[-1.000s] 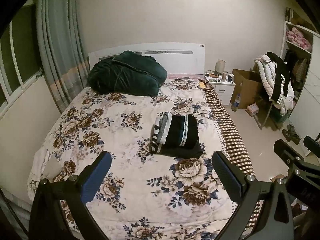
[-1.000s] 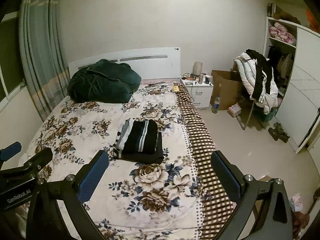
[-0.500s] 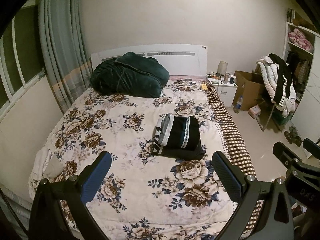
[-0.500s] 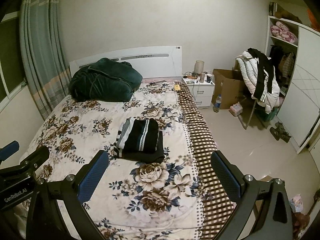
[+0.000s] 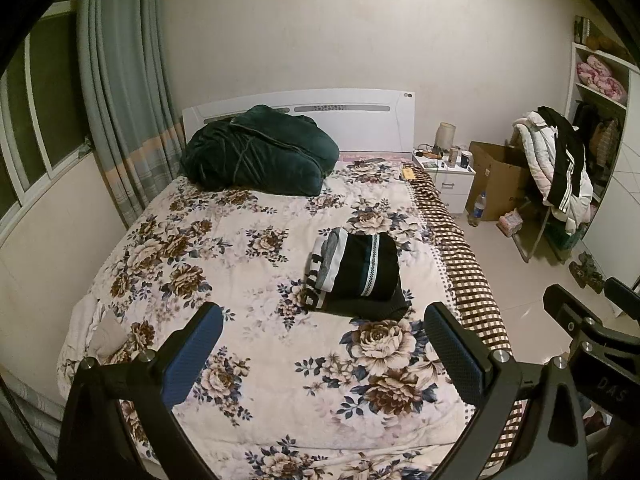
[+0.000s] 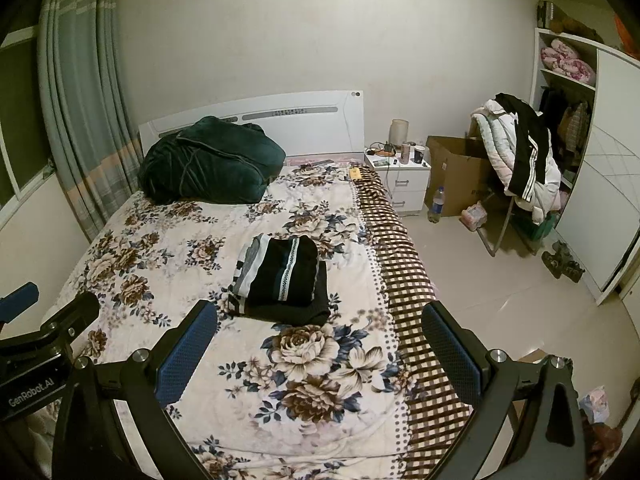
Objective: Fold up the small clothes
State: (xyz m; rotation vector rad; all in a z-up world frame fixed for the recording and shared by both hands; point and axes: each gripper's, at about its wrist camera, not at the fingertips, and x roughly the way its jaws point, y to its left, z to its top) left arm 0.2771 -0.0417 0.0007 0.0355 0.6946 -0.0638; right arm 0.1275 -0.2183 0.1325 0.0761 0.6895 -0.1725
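Note:
A small stack of folded clothes (image 5: 356, 276), black with white and grey stripes, lies on the floral bedspread (image 5: 224, 264) right of the middle; it also shows in the right wrist view (image 6: 280, 280). My left gripper (image 5: 320, 352) is open and empty, held above the bed's near end, well short of the stack. My right gripper (image 6: 320, 350) is open and empty too, held above the bed's near right part. Each gripper shows at the edge of the other's view.
A dark green bundled blanket (image 5: 256, 152) lies by the white headboard. A brown checked blanket (image 6: 404, 280) runs along the bed's right edge. A nightstand (image 6: 400, 176), a cardboard box (image 6: 460, 172), a chair piled with clothes (image 6: 520, 160) and a wardrobe stand to the right. A curtain (image 5: 120, 92) hangs on the left.
Both grippers have drawn back slightly from the bed and tilted up a little; the stack sits lower in both views. Both stay open and empty.

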